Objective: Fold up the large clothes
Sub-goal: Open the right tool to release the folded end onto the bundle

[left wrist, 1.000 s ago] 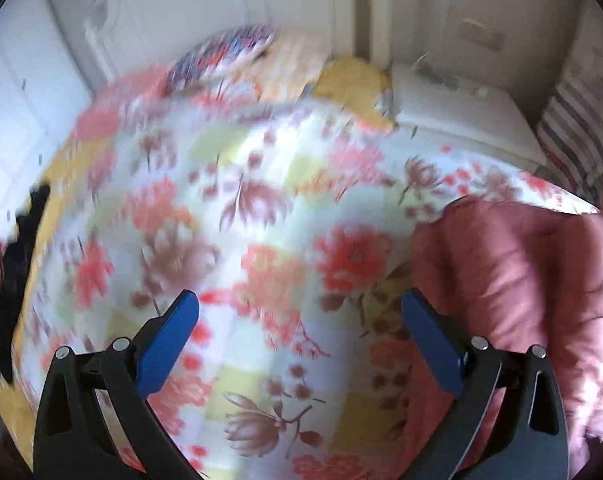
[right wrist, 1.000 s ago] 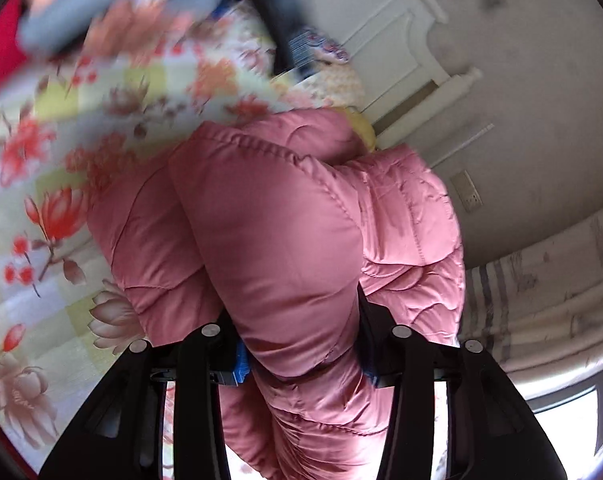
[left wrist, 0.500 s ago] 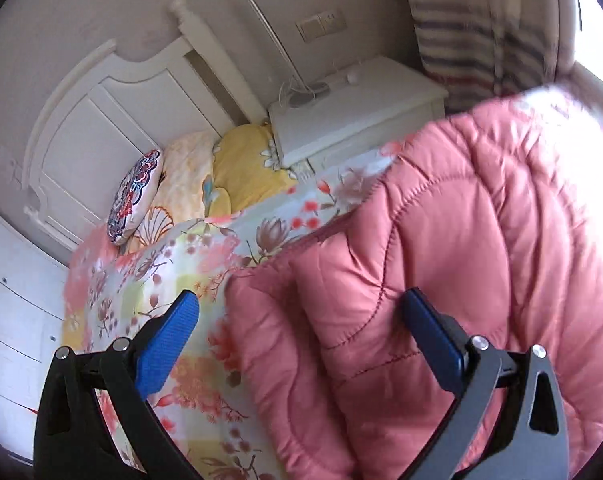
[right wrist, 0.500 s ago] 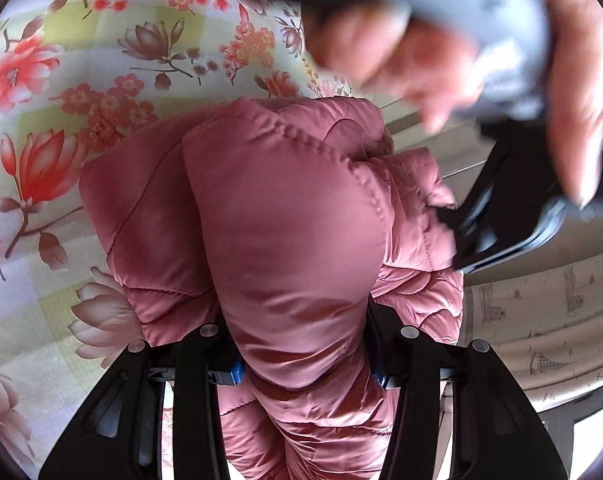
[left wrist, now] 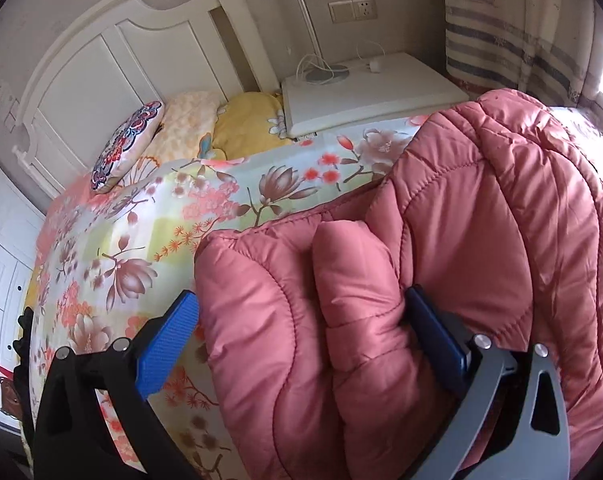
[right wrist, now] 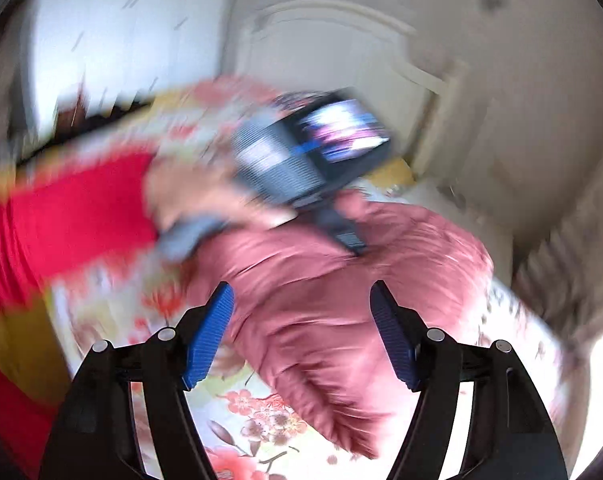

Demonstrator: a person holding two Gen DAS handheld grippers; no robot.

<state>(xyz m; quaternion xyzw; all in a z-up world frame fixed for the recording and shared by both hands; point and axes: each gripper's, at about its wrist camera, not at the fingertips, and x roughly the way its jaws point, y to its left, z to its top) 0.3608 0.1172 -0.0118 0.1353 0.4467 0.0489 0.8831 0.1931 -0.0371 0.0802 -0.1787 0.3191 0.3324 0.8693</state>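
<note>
A pink quilted puffer jacket [left wrist: 481, 240] lies bunched on the floral bedspread [left wrist: 149, 216]. My left gripper [left wrist: 301, 332] is open, its blue fingers on either side of a thick fold of the jacket, the right finger pressed into the fabric. In the blurred right wrist view my right gripper [right wrist: 301, 336] is open and empty, raised above the jacket [right wrist: 321, 300]. The left hand-held gripper body [right wrist: 301, 160] and the person's hand show beyond it, resting on the jacket.
A white headboard [left wrist: 113, 60], patterned cushion [left wrist: 125, 144] and yellow pillow [left wrist: 249, 128] are at the bed's far end. A white nightstand [left wrist: 373, 88] and striped curtain [left wrist: 513, 28] stand at the right. A red sleeve [right wrist: 61, 220] is at left.
My right gripper has opened, let go of the jacket and pulled back. My left gripper has swung over to the jacket and now straddles a fold of it.
</note>
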